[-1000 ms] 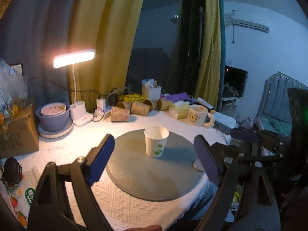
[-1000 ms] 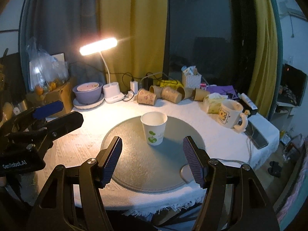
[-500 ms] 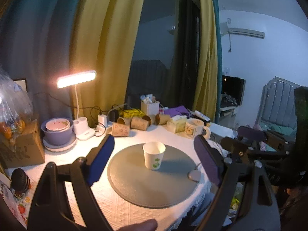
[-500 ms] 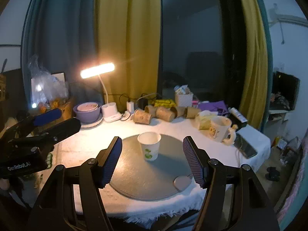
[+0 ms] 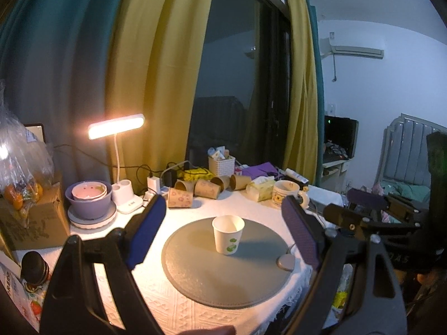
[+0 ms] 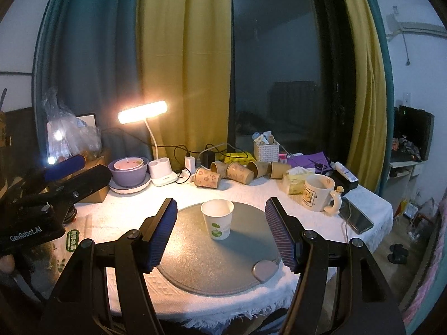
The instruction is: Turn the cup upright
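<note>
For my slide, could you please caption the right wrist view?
White paper cup upright on the grey round mat, framed by the open, empty right gripper; desk lamp lit behind.

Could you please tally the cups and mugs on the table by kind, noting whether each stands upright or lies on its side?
White paper cup, upright on the grey mat: 1
Brown paper cups, lying on their sides near the window: 5
Ceramic mug, upright: 1
Total: 7
</note>
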A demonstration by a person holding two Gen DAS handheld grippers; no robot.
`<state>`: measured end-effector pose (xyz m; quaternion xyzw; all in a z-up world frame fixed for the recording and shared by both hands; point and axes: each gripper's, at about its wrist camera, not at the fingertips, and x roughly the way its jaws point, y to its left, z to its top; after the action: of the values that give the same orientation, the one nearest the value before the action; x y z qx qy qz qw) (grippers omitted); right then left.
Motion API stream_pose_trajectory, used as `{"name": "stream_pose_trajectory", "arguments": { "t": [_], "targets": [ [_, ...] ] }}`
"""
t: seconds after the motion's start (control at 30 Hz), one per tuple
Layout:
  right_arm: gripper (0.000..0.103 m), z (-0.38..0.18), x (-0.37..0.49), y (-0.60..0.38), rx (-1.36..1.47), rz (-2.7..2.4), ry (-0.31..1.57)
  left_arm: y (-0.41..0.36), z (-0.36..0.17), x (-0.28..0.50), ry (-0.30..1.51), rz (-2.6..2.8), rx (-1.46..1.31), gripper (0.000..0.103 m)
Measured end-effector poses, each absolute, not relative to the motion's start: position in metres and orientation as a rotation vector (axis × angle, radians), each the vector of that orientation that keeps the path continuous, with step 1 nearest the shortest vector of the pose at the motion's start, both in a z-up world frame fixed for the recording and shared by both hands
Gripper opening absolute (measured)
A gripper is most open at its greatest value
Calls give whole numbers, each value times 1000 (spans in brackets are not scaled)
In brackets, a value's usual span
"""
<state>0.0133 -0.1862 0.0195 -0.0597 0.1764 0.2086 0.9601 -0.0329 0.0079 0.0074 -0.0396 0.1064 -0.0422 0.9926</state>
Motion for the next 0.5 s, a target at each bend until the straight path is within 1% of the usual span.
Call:
{"name": "stream_pose_trajectory", "arguments": {
  "t": [0.5],
  "targets": [
    [69, 17, 16, -184, -124, 424, 368, 8, 7, -34, 205, -77, -86, 86]
  ]
}}
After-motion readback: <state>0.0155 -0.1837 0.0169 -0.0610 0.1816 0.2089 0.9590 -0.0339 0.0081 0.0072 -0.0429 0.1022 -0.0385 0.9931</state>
